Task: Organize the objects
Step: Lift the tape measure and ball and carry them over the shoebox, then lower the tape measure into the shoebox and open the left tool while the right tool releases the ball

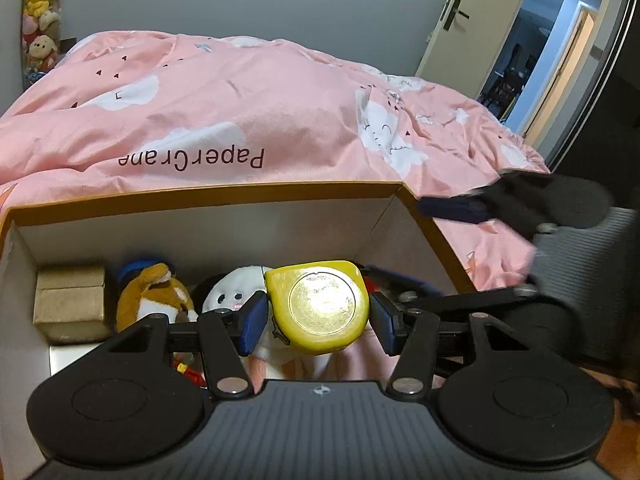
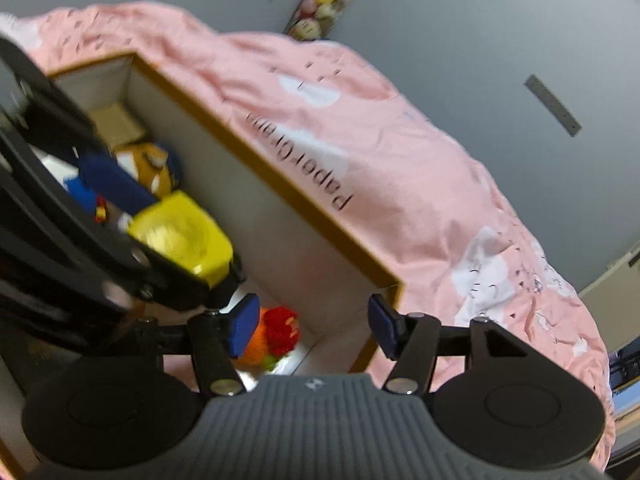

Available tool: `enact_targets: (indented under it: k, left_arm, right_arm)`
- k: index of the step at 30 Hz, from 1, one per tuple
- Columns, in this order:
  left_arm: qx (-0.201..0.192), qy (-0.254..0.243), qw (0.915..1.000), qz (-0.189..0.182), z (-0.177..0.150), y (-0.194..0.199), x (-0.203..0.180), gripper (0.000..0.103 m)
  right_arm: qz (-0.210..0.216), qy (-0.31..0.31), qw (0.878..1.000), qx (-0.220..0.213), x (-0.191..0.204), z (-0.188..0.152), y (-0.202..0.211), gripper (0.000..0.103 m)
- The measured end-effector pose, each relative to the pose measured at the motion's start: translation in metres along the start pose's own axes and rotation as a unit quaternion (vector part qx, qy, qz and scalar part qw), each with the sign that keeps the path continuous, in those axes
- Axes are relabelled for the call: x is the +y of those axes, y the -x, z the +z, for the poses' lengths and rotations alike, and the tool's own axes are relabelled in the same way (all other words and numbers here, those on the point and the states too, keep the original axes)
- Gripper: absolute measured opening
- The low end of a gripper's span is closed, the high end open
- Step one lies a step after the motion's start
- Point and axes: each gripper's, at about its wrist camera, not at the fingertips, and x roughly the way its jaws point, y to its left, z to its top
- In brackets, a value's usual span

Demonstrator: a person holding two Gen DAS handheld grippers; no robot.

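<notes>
A bed under a pink quilt printed with clouds and the words "PaperCrane" fills the background, with a grey wall and an open door behind it. Against the bed stands an open cardboard box with white inner walls and a brown rim, apparently the collecting place for loose items.

Inside the box, along the far wall, sit a small tan carton, a brown-and-white stuffed toy and a white plush, packed side by side, probably to leave the near end free. A red-and-orange knitted toy lies in the corner nearest the right wrist camera.

The left gripper grips a yellow tape measure by its 2 flat-edged sides, blue pads pressing each side, its round face turned up toward the camera. It hangs over the inside of the box, above the plush toys, and judging by that position it is about to be lowered in and has not been released.

The right gripper is empty, its jaws spread apart with nothing between them, hovering over the box's near corner. It appears to be standing clear while the other hand delivers its load.
</notes>
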Motion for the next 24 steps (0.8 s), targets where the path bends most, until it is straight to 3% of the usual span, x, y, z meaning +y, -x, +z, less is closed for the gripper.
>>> enact_targets:
  k: [6,11,16,24]
  left_arm:
    - [0.006,-0.003,0.9994,0.033,0.009,-0.015,-0.006,0.063]
    - [0.012,0.006,0.999,0.042,0.014,-0.029,-0.01,0.063]
    - [0.013,-0.007,0.9979,0.063,0.019,-0.038,-0.016,0.063]
    - [0.013,0.005,0.9997,0.021,0.018,-0.043,-0.017,0.063]
  right_arm:
    - [-0.087,-0.035,0.996,-0.006,-0.001,-0.009,0.017,0.065]
    - [-0.079,-0.09,0.993,0.021,-0.004,-0.02,0.015,0.067]
    - [-0.071,-0.094,0.993,0.026,0.004,-0.024,0.018,0.068]
    - [-0.064,-0.111,0.991,0.031,0.004,-0.025,0.02,0.07]
